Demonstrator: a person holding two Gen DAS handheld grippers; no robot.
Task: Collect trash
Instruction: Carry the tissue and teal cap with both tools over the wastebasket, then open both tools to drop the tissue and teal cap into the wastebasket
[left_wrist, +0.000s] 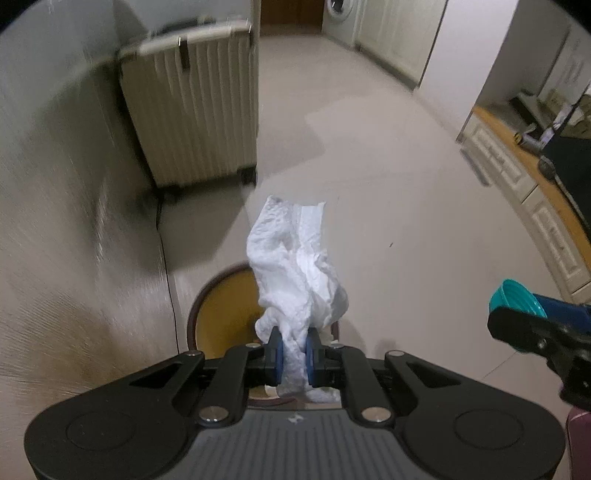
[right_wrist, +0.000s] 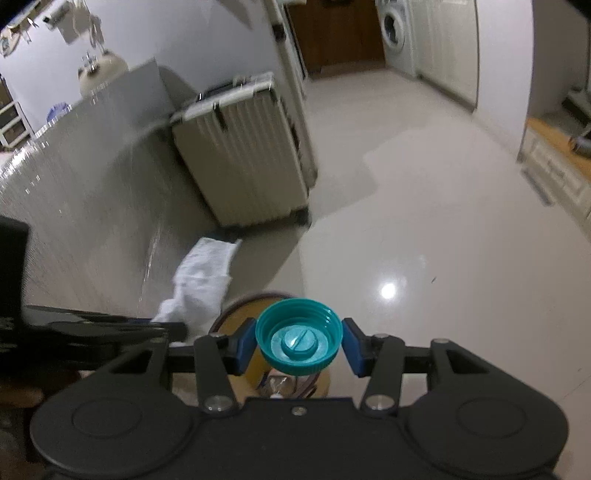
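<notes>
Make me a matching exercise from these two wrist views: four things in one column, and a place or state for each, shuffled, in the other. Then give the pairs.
Things
1. crumpled white paper towel
2. teal ribbed plastic bottle cap
3. beige ribbed hard-shell suitcase
4. round brown-rimmed bin

Places or states
A. standing upright against the wall
B. on the floor, below both tongs
C. clamped in the left tongs
D. between the fingers of the right tongs, open side facing the camera

Pairs: 1-C, 2-D, 3-A, 4-B
</notes>
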